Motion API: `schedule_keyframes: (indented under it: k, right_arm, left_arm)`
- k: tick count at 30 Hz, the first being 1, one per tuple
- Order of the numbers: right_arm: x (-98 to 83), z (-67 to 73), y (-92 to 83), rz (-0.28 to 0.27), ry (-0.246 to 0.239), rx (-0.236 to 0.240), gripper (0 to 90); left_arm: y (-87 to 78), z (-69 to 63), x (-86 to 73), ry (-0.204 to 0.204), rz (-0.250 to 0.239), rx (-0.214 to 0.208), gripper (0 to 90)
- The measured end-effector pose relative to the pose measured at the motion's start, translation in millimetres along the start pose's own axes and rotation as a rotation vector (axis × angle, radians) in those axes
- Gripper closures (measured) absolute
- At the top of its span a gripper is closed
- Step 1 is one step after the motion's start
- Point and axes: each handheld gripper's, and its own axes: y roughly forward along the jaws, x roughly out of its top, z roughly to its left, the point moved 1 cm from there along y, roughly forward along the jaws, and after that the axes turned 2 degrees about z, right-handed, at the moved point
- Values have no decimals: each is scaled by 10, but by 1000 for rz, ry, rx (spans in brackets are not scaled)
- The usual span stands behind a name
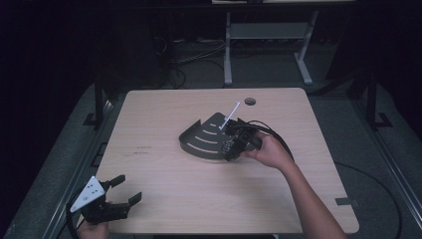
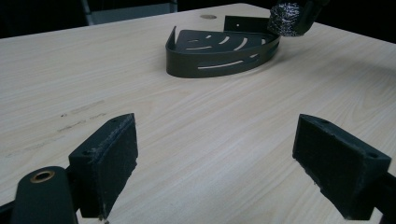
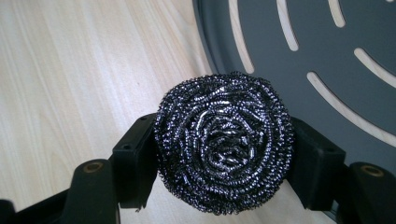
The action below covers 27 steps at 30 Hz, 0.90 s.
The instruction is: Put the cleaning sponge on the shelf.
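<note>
Left hand-held gripper [image 1: 121, 191] held low at near-left corner, jaws spread wide, nothing between. Right hand-held gripper [image 1: 233, 141] reached forward on outstretched forearm, jaws clamped tight, hand [image 1: 268, 152] wrapped behind.

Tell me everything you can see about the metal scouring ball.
The scouring ball is a round pad of coiled, shiny dark steel wire, wound in a spiral. The right claw is shut on it, one black pad pressing each side. It hangs just above the edge of the dark slotted corner tray, partly over the wooden table, touching neither as far as visible.
</note>
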Motion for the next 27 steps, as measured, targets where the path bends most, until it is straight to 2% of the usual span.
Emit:
schedule_keyframes:
  k: [4, 11, 18, 27]
  right_arm:
    - [3, -46, 22, 7, 13, 4, 328]
    - [90, -80, 2, 19, 8, -17, 328]
    - [183, -133, -29, 9, 13, -16, 328]
    - [249, -205, 10, 24, 24, -31, 328]
  left_arm:
    - [0, -1, 1, 1, 0, 1, 133]
    - [-6, 0, 4, 0, -3, 1, 133]
    - [-8, 0, 8, 1, -6, -1, 133]
    - [-7, 0, 8, 1, -5, 0, 133]
